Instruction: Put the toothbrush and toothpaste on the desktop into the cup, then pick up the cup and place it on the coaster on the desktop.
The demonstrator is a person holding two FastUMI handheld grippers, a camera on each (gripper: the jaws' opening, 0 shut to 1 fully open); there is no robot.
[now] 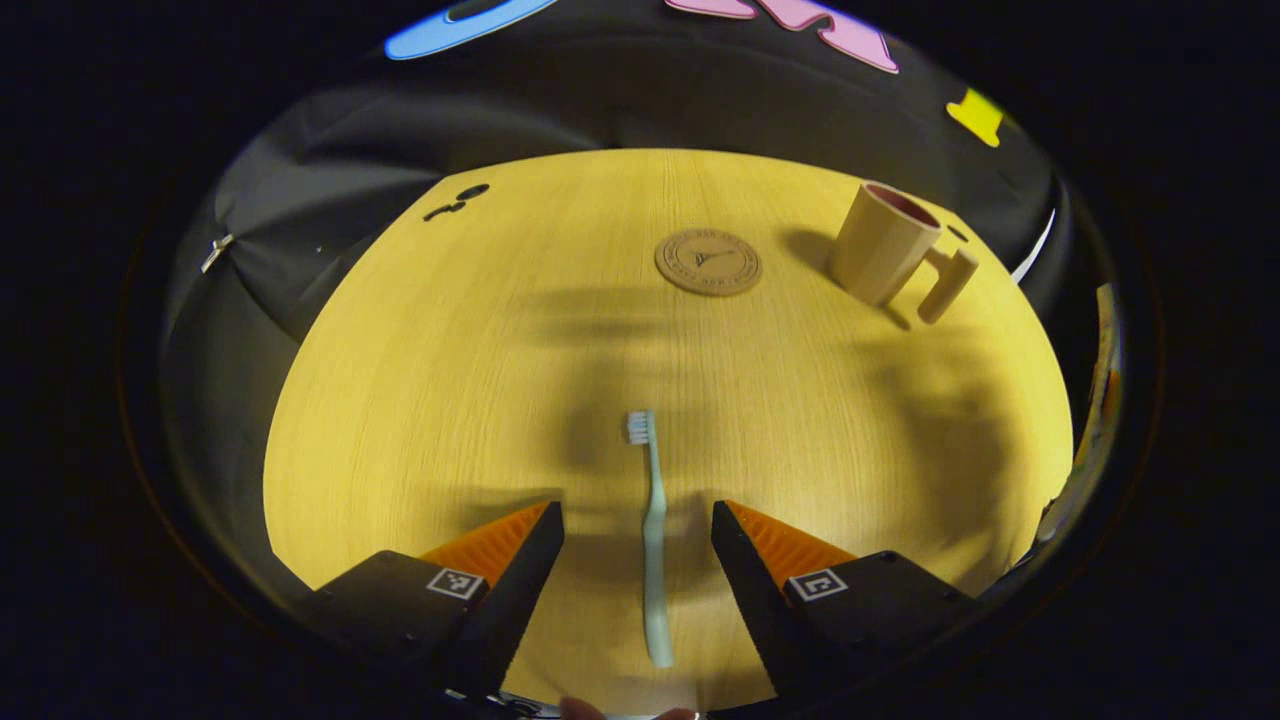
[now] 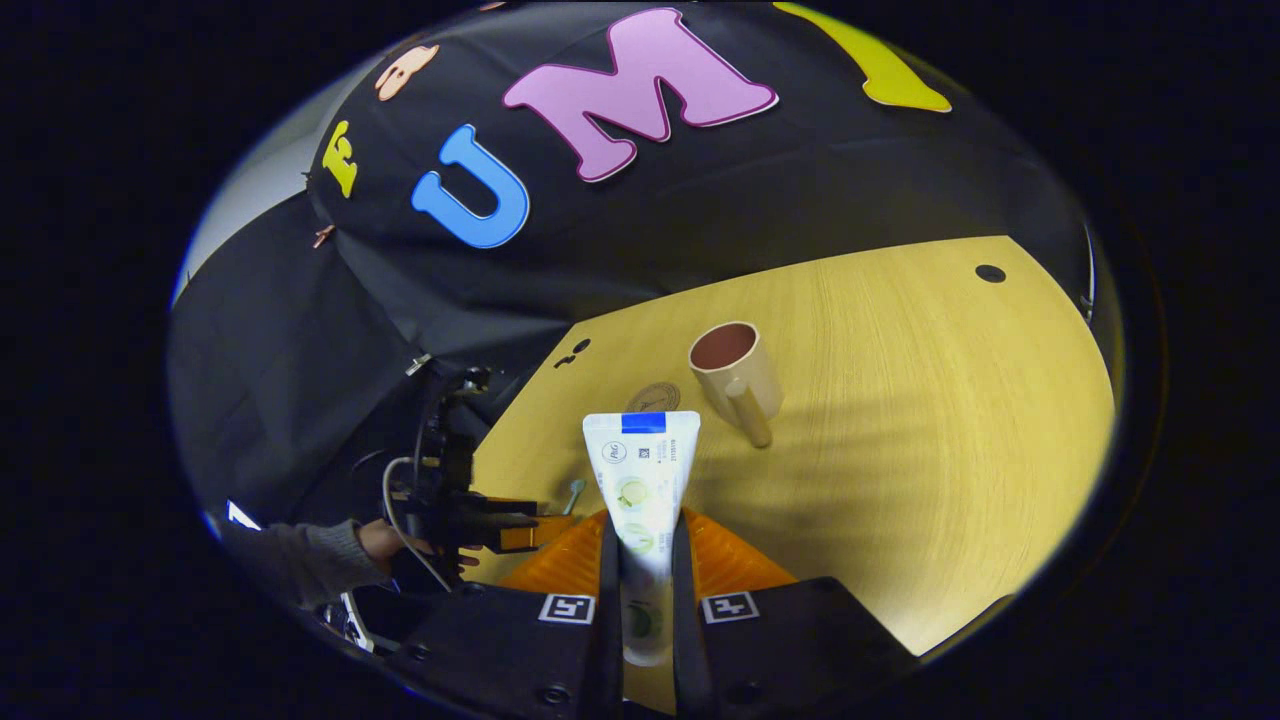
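Two tools at work: the left tool, spread wide astride the pale green plastic toothbrush, should close squarely on its handle, while the right tool, clamped on the white toothpaste tube, aims at the beige handled cup at 1 o'clock.

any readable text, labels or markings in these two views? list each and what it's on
None can be quoted.
toothpaste tube, clamped in the right gripper: printed logos and lines, too small to read.
coaster: embossed ring of lettering round a central emblem, too blurred to read.
left gripper: square coded tags, no words.
cup, toothbrush: no markings visible.
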